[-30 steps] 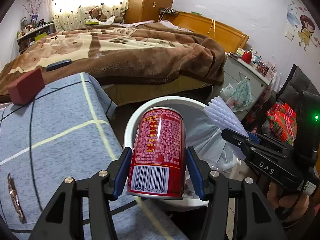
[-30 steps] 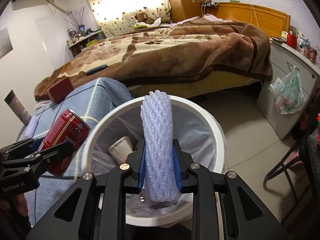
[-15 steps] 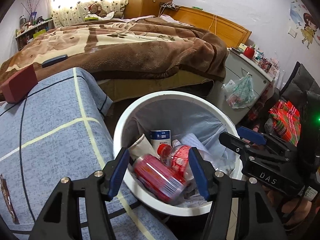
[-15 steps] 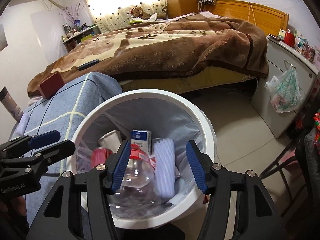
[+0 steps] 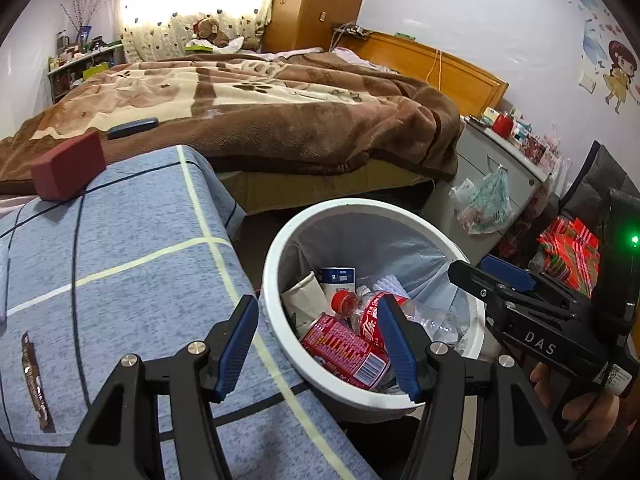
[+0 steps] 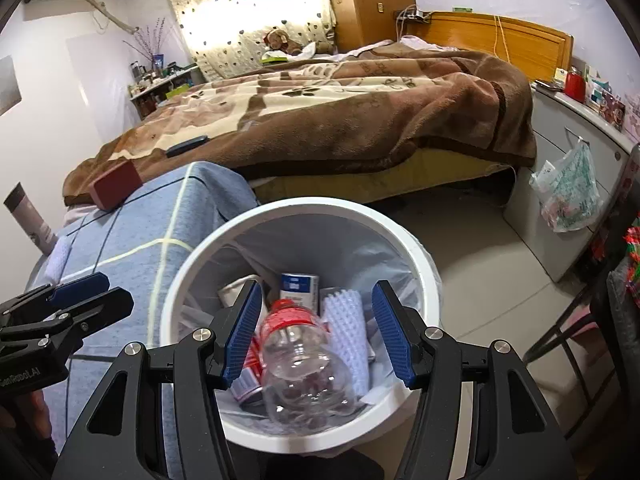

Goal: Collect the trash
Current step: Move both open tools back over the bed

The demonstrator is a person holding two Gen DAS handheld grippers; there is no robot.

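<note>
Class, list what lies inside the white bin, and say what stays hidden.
Inside the white bin: a clear bottle, red can, white foam sleeve, small carton and paper cup. Anything beneath them is covered.

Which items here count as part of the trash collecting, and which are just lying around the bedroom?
Part of the job:
- white bin
- red can in the bin
- clear bottle in the bin
- white foam net in the bin
- small carton in the bin

Lying about:
- red block on the blue cloth
- dark remote on the blanket
- hanging plastic bag
</note>
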